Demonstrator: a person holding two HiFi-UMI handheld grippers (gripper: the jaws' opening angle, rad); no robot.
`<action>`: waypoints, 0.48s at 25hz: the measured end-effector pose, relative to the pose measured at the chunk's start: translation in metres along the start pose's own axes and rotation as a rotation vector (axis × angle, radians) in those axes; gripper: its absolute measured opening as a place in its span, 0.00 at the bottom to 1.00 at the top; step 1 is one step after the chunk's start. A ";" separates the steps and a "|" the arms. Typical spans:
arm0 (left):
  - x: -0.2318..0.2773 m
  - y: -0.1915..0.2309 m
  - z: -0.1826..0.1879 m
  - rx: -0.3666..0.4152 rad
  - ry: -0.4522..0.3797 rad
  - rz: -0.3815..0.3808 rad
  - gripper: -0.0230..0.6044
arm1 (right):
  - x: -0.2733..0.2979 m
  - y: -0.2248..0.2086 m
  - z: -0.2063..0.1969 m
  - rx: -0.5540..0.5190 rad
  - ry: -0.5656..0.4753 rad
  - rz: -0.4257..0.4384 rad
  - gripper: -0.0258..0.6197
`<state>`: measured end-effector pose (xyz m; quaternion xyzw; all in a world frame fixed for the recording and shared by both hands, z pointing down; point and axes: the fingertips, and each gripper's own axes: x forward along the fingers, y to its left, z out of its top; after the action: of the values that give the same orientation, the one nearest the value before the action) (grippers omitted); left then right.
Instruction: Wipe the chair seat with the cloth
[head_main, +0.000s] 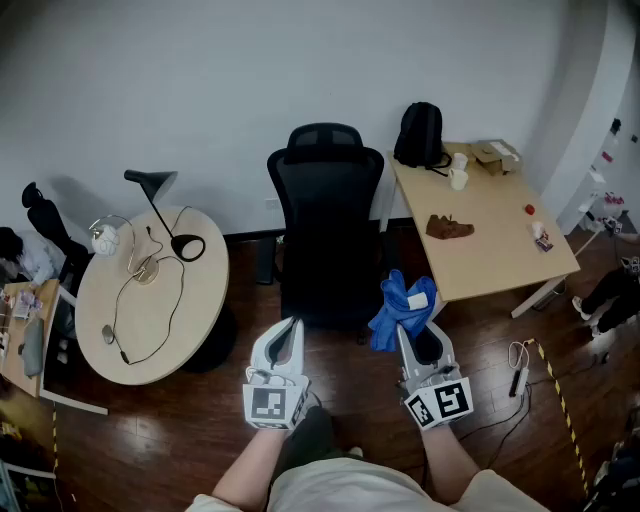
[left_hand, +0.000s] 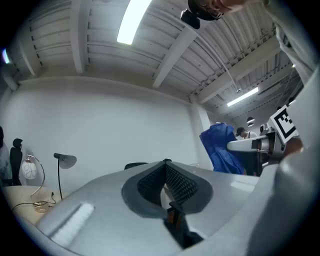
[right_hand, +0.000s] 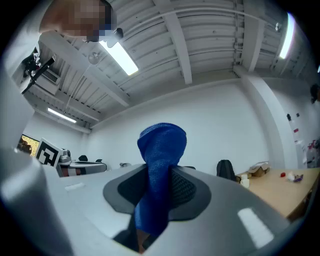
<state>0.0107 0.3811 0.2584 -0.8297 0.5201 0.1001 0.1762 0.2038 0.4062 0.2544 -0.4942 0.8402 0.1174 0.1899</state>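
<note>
My right gripper (head_main: 413, 335) clamps the cloth (head_main: 398, 312), raised near the seat (head_main: 325, 290) ahead, left gripper (head_main: 287, 338) closed on nothing; bunched so narrowly in my jaws, the cloth could drag free or wipe only a strip once pressed down.

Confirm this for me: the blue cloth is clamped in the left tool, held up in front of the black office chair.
Not right. The blue cloth is clamped in the right tool, not the left, as the right gripper view shows; the left tool is shut on nothing. The rest holds: it is held in front of the black office chair.
</note>
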 end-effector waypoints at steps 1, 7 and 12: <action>0.016 0.015 -0.007 -0.010 -0.013 -0.004 0.10 | 0.019 -0.007 -0.008 0.000 0.006 -0.007 0.21; 0.130 0.119 -0.064 -0.079 0.128 -0.055 0.10 | 0.170 -0.049 -0.056 -0.007 0.054 -0.045 0.21; 0.244 0.196 -0.121 -0.094 0.243 -0.087 0.10 | 0.301 -0.096 -0.097 -0.013 0.094 -0.078 0.21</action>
<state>-0.0602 0.0534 0.2472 -0.8649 0.4957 0.0152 0.0770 0.1353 0.0859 0.2101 -0.5328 0.8275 0.0920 0.1516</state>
